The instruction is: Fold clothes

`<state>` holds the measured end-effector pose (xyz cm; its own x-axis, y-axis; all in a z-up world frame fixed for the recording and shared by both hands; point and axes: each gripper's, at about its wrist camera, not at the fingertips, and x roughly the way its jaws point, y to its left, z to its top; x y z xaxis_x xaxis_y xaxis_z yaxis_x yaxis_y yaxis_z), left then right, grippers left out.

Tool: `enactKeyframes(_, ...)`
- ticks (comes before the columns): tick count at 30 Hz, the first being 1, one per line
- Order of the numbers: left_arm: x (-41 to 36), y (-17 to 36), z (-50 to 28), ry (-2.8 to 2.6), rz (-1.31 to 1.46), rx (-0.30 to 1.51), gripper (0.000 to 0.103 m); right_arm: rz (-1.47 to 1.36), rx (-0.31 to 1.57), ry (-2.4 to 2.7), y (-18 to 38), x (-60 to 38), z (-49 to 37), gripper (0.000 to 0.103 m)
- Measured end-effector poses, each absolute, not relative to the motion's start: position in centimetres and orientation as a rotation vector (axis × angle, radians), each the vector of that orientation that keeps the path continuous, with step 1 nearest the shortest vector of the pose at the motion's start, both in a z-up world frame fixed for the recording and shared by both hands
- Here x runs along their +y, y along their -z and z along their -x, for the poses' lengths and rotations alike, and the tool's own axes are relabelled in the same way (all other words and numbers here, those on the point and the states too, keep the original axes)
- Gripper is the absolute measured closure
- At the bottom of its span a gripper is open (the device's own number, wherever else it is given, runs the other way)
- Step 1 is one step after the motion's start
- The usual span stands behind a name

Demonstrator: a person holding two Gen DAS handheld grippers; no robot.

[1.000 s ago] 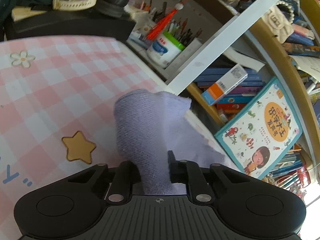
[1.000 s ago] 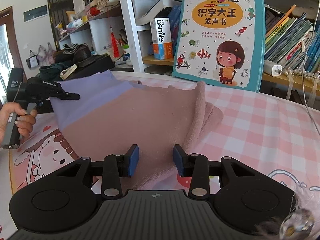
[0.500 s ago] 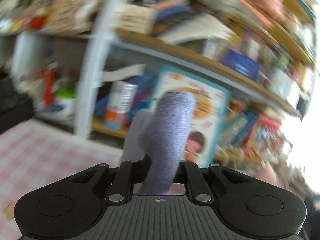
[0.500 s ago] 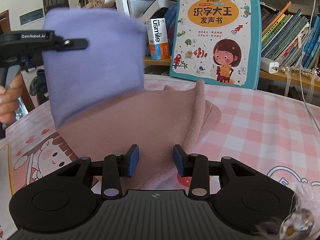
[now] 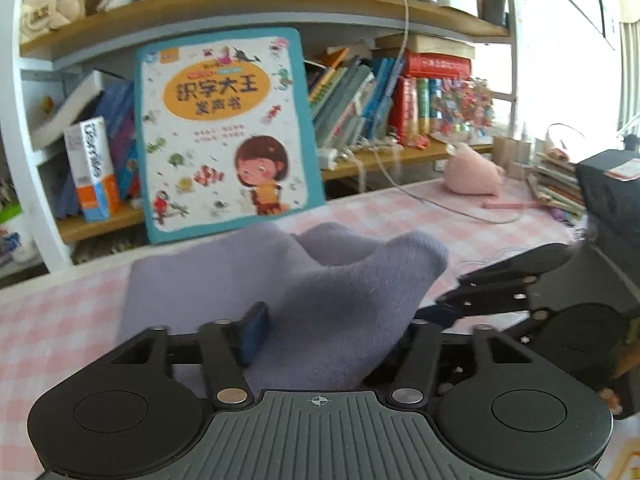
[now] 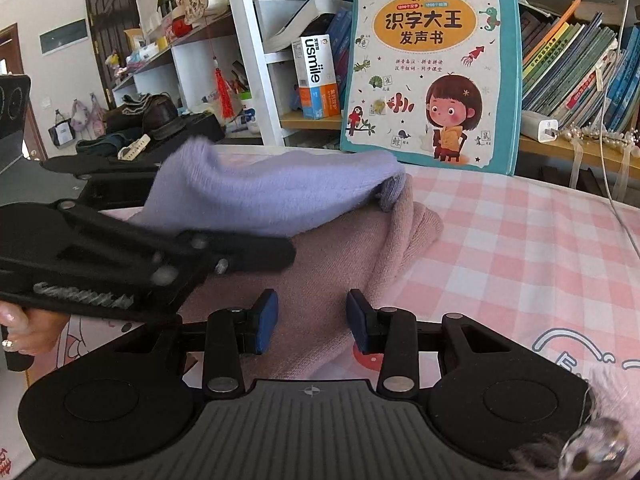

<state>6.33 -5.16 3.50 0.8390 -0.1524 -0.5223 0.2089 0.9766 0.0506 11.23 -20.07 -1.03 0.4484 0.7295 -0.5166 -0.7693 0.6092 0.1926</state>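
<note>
Scene on the pink checked tablecloth (image 6: 520, 248). Behind the cloth, a teal-bordered picture book (image 6: 430, 64) leans upright against a bookshelf (image 5: 240, 4); a white and orange usmile box (image 6: 316, 76) stands just left of the book, and rows of books fill the shelf to its right. A white cable (image 5: 436, 200) trails across the cloth right of the book, near a small pink pouch (image 5: 472, 172).

The garment, a lavender section (image 6: 260, 196) joined to a dusty pink section (image 6: 340, 264), lies in front of the book. The lavender section is folded over onto the pink one.

The left gripper (image 5: 332, 330) crosses the right wrist view from the left and blocks part of the garment. Lavender cloth bunches between its 2 fingers, which stand well apart; only 1 blue pad (image 5: 254, 338) shows, so a grip cannot be told.

The right gripper (image 6: 312, 322) has its fingers spread, with the pink edge lying between the pads, apparently untouched.
</note>
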Motion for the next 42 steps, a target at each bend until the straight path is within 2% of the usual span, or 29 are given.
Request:
enactKeyframes(5,-4.7,-4.9,-4.8,0.252,-0.064,0.499,0.034,0.045,0.623,-0.938,1.1,-20.5,-11.3,0.062)
enactKeyframes(6,-4.3,-5.4,-4.2,0.249,-0.053,0.47,0.034,0.04,0.627,-0.944,1.1,-20.6,-11.3,0.059)
enactKeyframes(9,-3.0,-6.7,-2.6,0.241,-0.022,0.383,0.034,0.015,0.634,-0.986,0.7,-21.2,-11.1,0.041)
enactKeyframes(13,-0.7,-8.0,-1.6,0.201,0.024,0.315,0.034,-0.132,0.631,-1.033,-0.1,-23.1,-11.8,0.035)
enactKeyframes(20,1.7,-4.8,-3.8,0.12,0.098,0.453,0.036,-0.409,0.653,-1.147,-0.6,-25.3,-13.3,0.033)
enactKeyframes(26,-1.6,-2.1,-3.1,0.167,-0.162,0.494,0.036,-0.587,0.621,-1.224,-1.1,-26.0,-13.7,0.028)
enactKeyframes(30,-1.1,-1.8,-2.6,0.17,-0.145,0.476,0.036,-0.567,0.682,-1.033,-1.2,-24.8,-14.4,0.028)
enactKeyframes(33,-0.9,-1.7,-2.5,0.173,-0.139,0.465,0.036,-0.482,0.702,-0.875,-1.1,-23.3,-14.8,0.032)
enactKeyframes(35,-1.0,-1.7,-2.3,0.173,-0.151,0.459,0.036,-0.437,0.705,-0.806,-0.9,-22.4,-15.1,0.042)
enactKeyframes(36,-1.0,-1.6,-2.3,0.174,-0.151,0.454,0.036,-0.429,0.705,-0.796,-0.8,-21.9,-15.3,0.053)
enactKeyframes(41,-0.6,-1.5,-2.1,0.192,-0.145,0.436,0.035,-0.363,0.695,-0.771,-0.6,-19.4,-15.9,0.073)
enactKeyframes(42,-0.5,-1.5,-2.0,0.196,-0.145,0.433,0.035,-0.326,0.669,-0.762,-0.7,-18.9,-15.5,0.087)
